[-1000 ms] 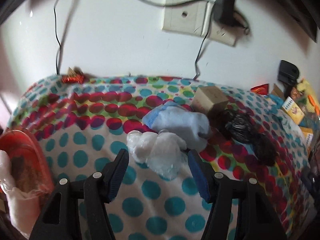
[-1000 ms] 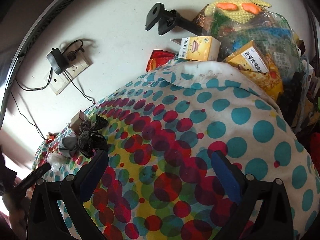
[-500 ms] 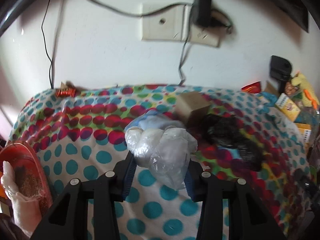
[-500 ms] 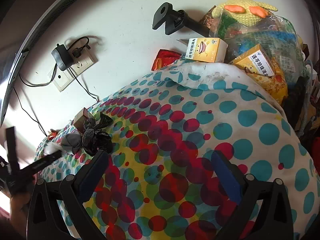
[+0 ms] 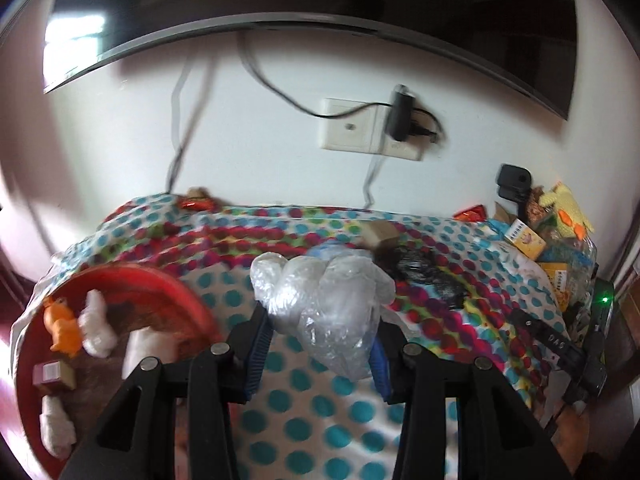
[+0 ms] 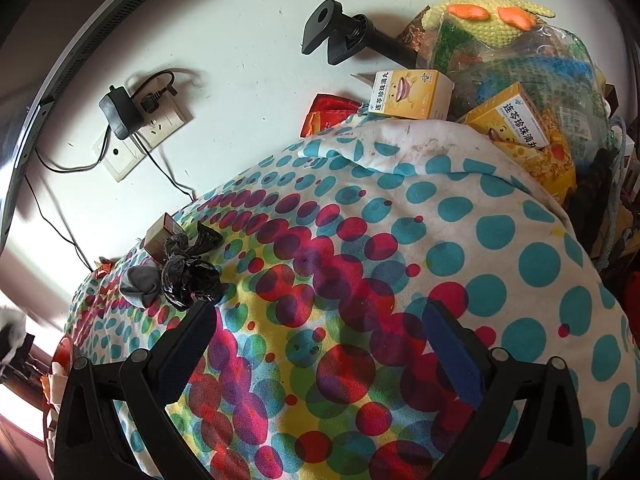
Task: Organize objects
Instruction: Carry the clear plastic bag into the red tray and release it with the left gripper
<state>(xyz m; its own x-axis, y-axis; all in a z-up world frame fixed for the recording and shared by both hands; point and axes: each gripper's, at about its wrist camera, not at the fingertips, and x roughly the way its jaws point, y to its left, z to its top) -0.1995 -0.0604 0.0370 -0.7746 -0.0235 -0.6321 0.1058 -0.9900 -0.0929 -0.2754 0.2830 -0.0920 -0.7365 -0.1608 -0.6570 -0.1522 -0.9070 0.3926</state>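
Note:
My left gripper point(image 5: 318, 350) is shut on a crumpled clear plastic bag point(image 5: 328, 300) and holds it above the polka-dot cloth point(image 5: 320, 412). A red basket point(image 5: 132, 284) with small toys and white wads sits to its lower left. Behind the bag lie a grey-blue cloth wad point(image 6: 141, 280), a black plastic bag point(image 6: 188, 270) and a small brown box point(image 6: 160, 236). My right gripper point(image 6: 320, 344) is open and empty over the cloth's middle, well to the right of those items.
A wall socket with a black adapter point(image 5: 400, 120) and cables is on the wall behind. Yellow medicine boxes point(image 6: 412, 94), a knitted yellow toy point(image 6: 488, 20), a black clamp point(image 6: 340, 36) and a red wrapper point(image 6: 328, 110) crowd the far right corner.
My left gripper closed on the clear plastic bag, lifted it and pulled back toward the red basket, which now shows more fully. The right gripper has barely moved.

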